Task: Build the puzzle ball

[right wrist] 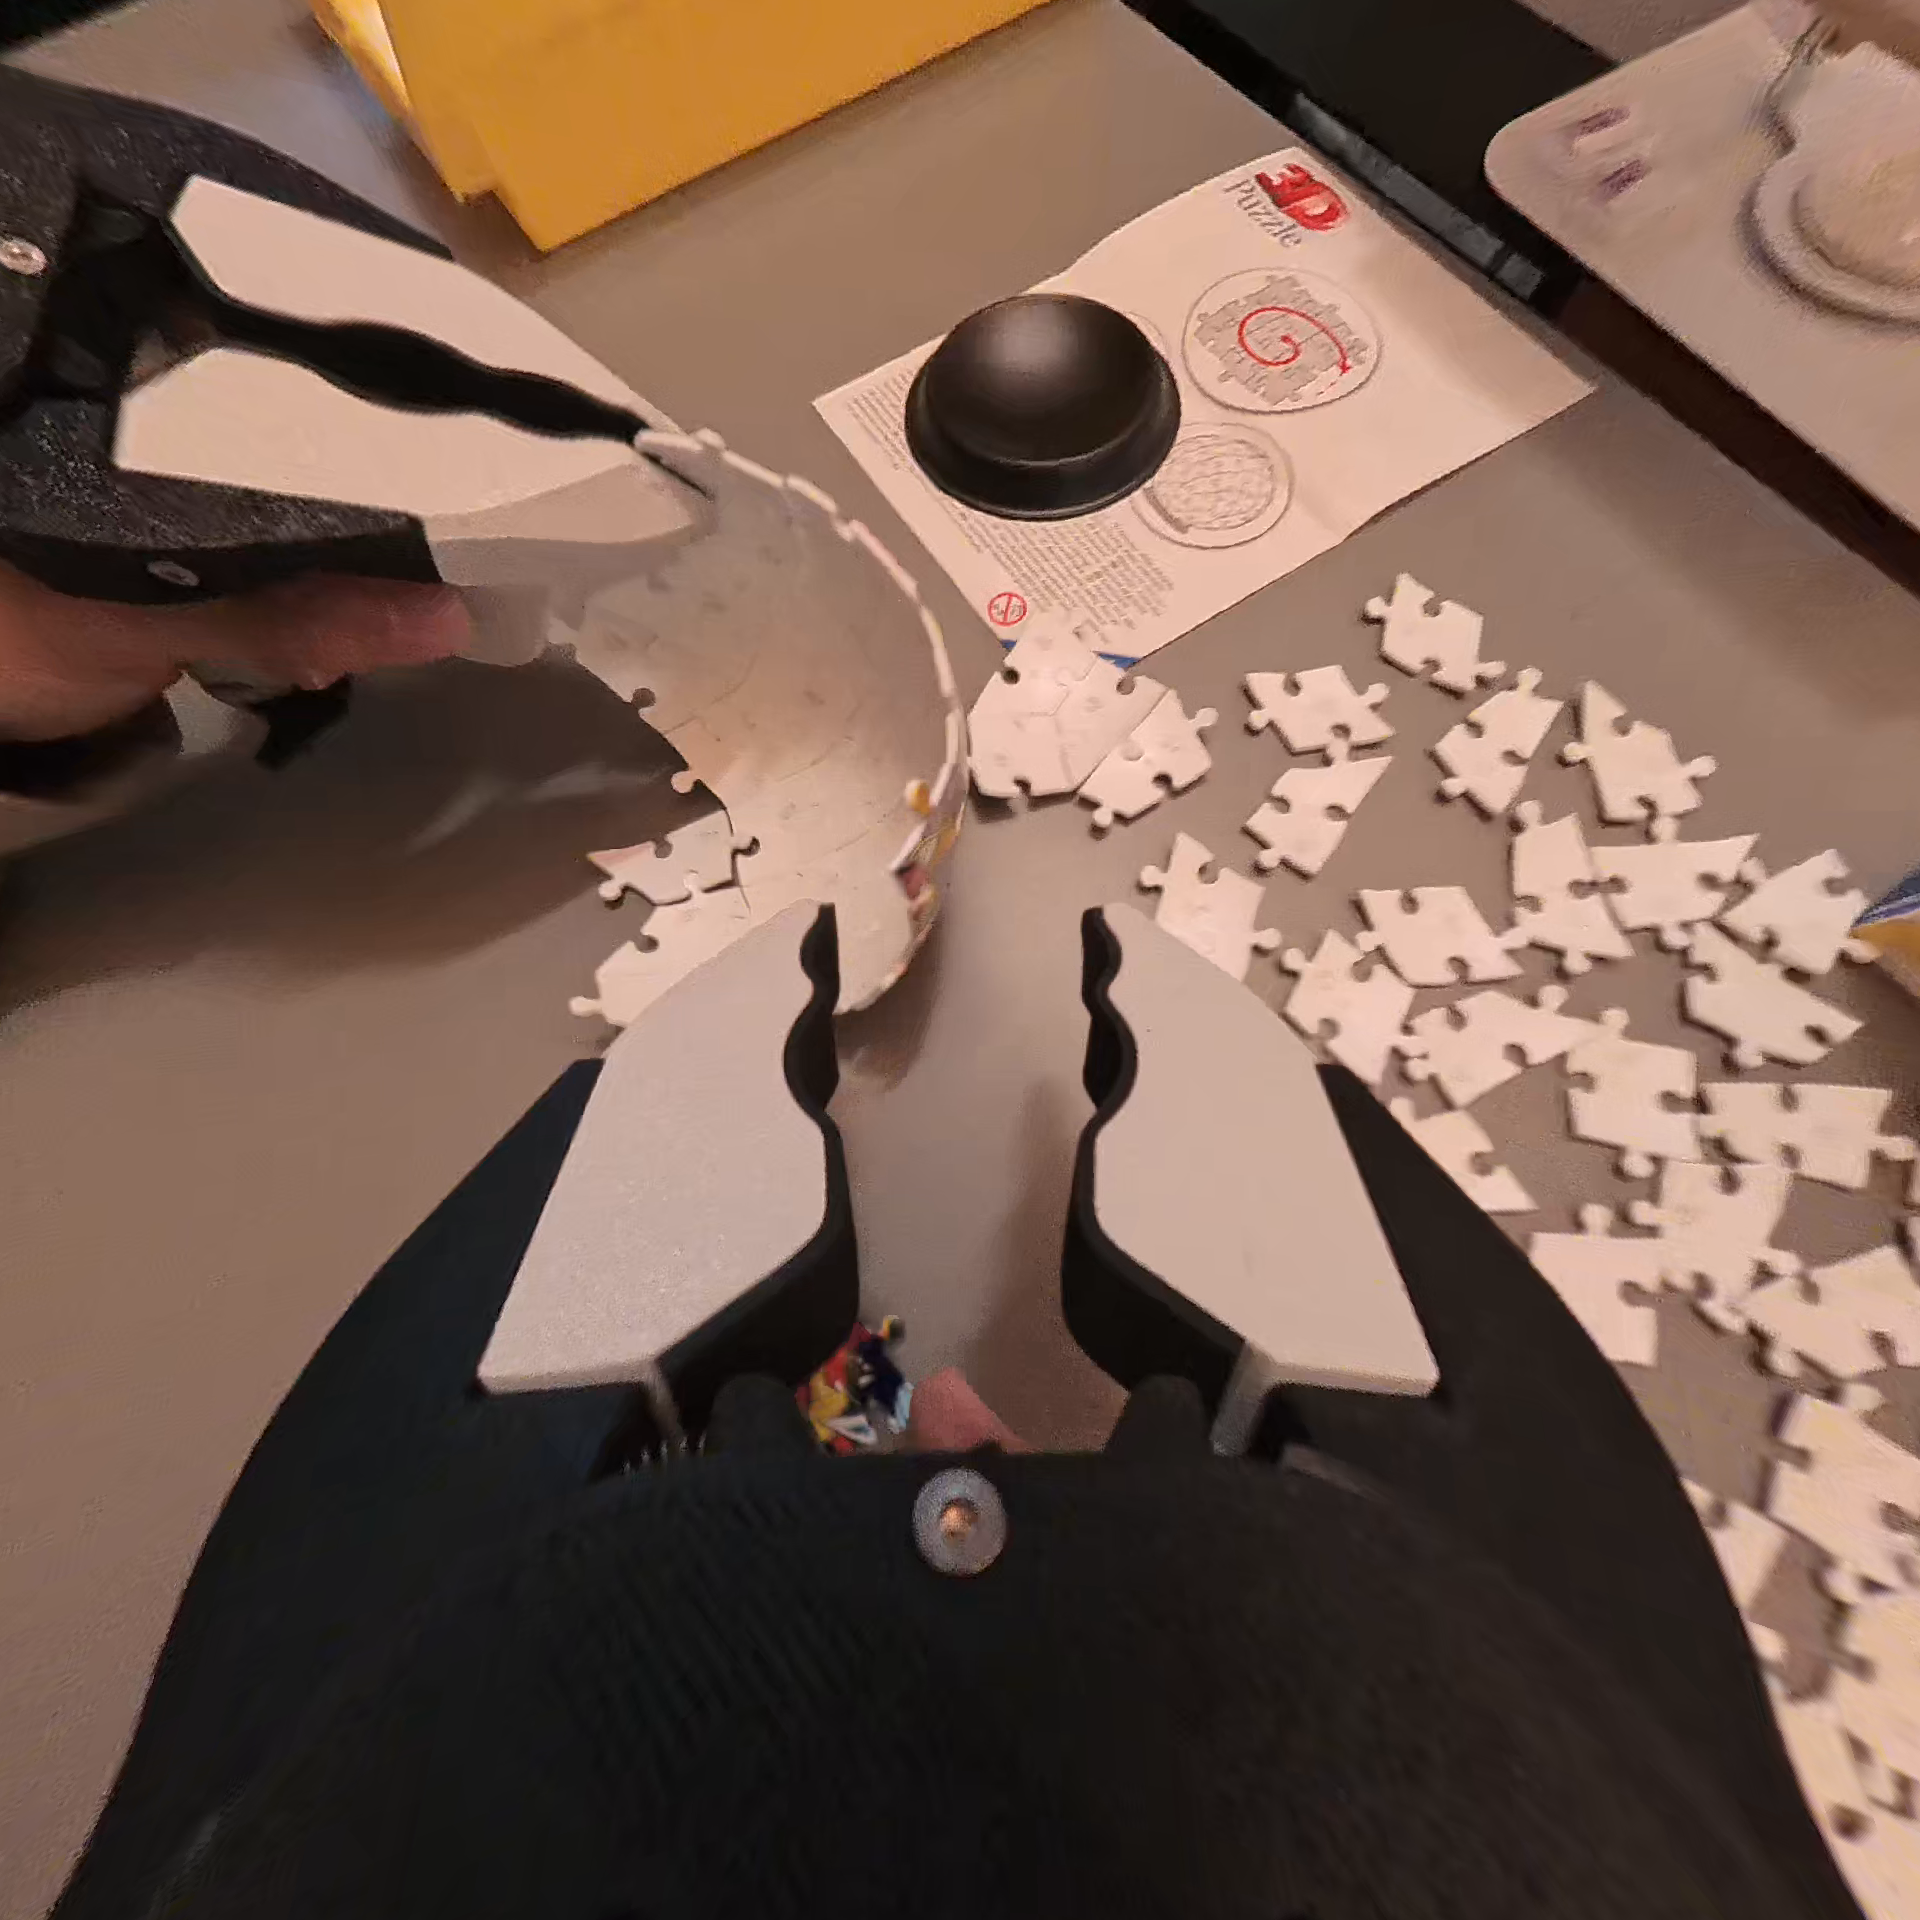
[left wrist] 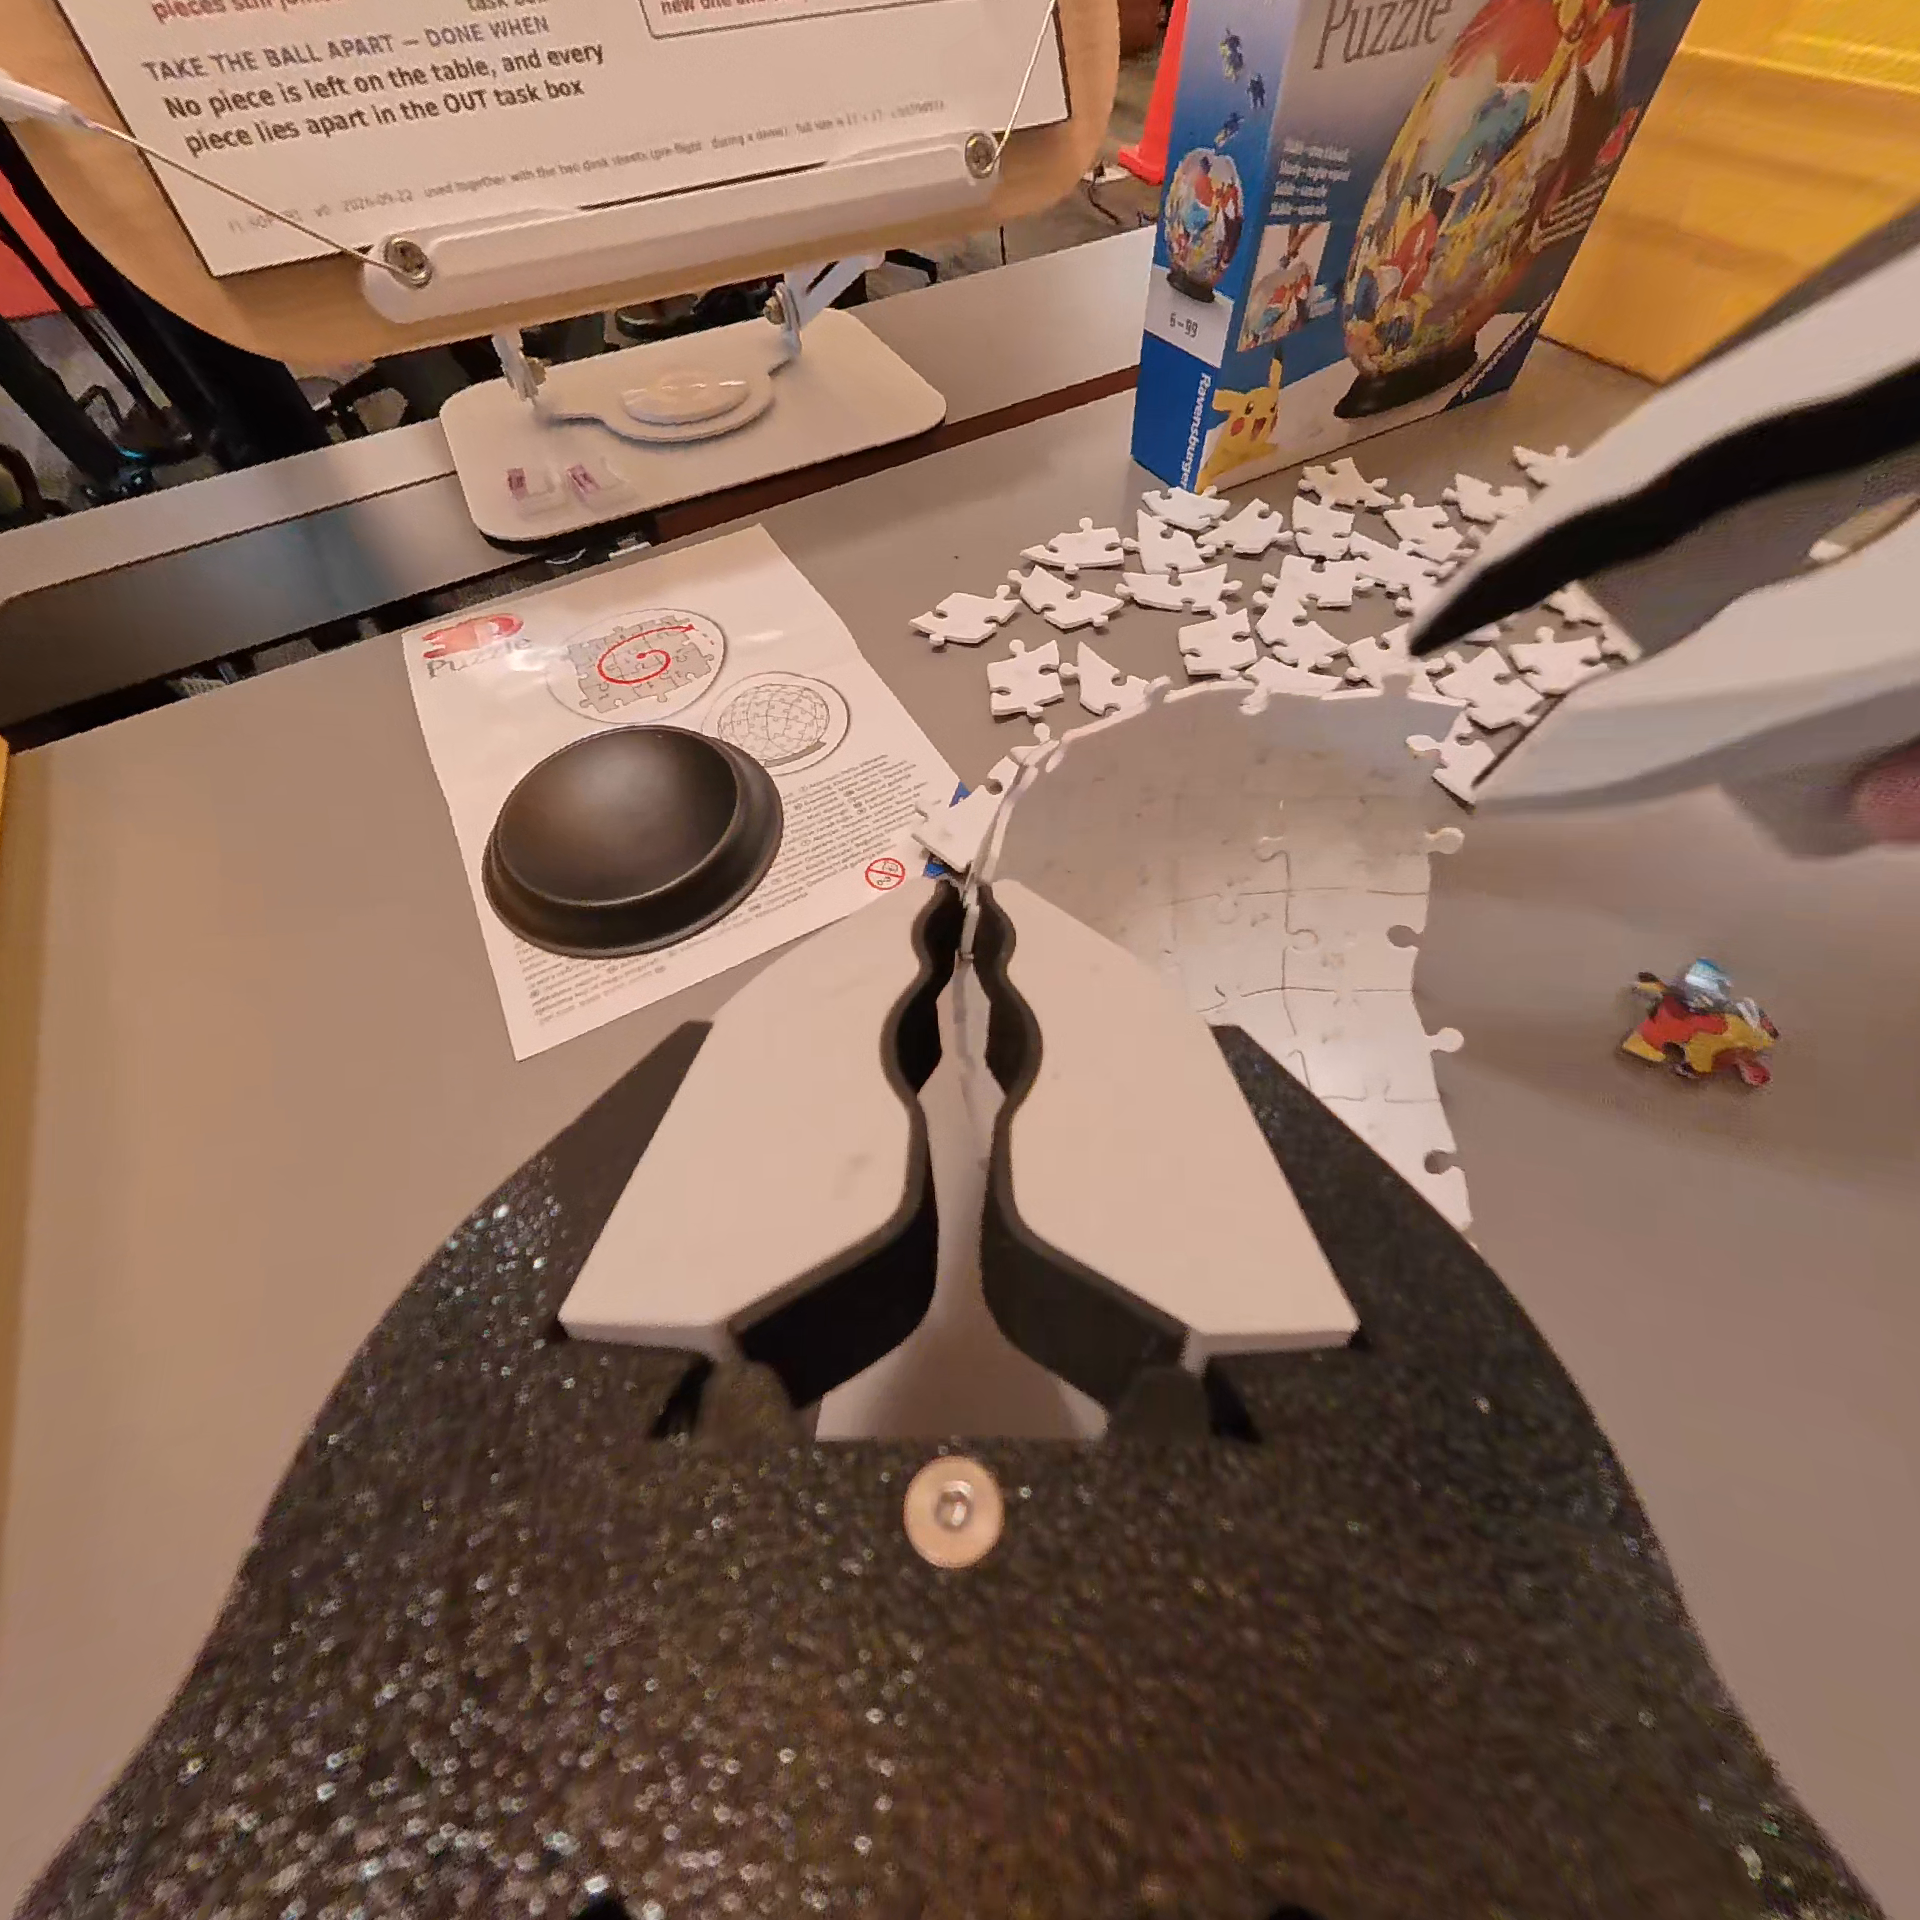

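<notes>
Shell (left wrist: 1247, 831) stands partly built, rim pinched by left tool (left wrist: 964, 935); right tool (right wrist: 956, 966) spread, empty. Many pieces (right wrist: 1558, 987) lie loose; stand (left wrist: 634, 836) waits.

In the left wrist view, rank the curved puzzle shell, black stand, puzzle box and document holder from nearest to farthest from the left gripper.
1. Curved puzzle shell: clamped in the left gripper, extending right.
2. Black stand: just ahead-left, on the instruction sheet.
3. Puzzle box: far right.
4. Document holder: far left; too close to rank against the box.
</notes>
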Demonstrator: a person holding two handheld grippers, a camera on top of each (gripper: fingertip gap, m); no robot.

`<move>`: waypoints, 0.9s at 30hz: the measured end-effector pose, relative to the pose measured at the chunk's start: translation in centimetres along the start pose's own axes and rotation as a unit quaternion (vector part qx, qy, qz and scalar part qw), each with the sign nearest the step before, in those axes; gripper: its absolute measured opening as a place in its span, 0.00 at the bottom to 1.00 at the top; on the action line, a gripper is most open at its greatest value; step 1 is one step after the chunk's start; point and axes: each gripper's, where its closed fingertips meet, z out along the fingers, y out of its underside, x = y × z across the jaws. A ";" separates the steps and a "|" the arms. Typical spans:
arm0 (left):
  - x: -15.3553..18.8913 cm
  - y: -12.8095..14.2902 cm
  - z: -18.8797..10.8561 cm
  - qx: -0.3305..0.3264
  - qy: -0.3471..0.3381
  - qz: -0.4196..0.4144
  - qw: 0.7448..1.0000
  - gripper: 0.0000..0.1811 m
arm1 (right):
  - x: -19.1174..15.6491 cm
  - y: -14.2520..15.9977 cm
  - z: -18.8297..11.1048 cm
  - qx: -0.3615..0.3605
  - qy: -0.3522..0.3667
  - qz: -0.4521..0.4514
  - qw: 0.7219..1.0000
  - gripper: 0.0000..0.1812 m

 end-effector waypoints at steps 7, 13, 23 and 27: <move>-0.2 0.0 -0.1 0.005 -0.008 -0.016 1.000 0.02 | -1.2 -0.4 1.9 0.076 0.038 0.004 0.996 0.10; -0.4 -0.1 -0.3 0.017 -0.020 -0.019 0.999 0.02 | -0.1 -0.9 2.3 0.106 0.089 0.004 0.990 0.03; -0.1 0.0 -0.5 0.028 -0.012 -0.025 0.999 0.05 | 0.5 -1.9 1.7 0.158 0.184 -0.087 0.966 0.01; -0.3 0.2 -0.9 0.024 -0.009 -0.036 0.999 0.17 | 0.4 -1.8 1.5 0.161 0.206 -0.112 0.959 0.02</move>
